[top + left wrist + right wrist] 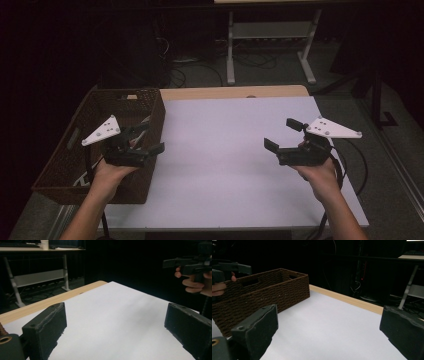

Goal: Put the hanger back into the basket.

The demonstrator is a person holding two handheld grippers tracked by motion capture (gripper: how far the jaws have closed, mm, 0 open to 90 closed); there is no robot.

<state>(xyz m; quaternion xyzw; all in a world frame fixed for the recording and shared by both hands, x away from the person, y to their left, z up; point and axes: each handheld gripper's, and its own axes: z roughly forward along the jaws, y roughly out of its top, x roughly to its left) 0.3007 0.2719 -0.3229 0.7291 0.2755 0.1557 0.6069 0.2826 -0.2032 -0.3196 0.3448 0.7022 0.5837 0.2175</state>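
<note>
My left gripper (pixel 152 137) is held in a hand over the right wall of a brown woven basket (pixel 150 102) at the table's left. Its jaws stand wide open with nothing between them, and they frame bare white tabletop (pixel 117 315) in the left gripper view. My right gripper (pixel 278 133) hovers above the right part of the white table (pixel 225 160), open and empty. The right gripper view looks between its spread jaws toward the basket (pixel 274 290), and the left gripper (pixel 229 267) shows at that view's left edge. The right gripper (pixel 186 265) shows at the upper right of the left gripper view.
A wooden strip (pixel 235 92) runs along the table's far edge. Behind it stand a grey desk frame (pixel 270 45) and loose cables on the dark floor. Something pale lies inside the basket; I cannot make out what. Black cables (pixel 350 165) trail from the right gripper.
</note>
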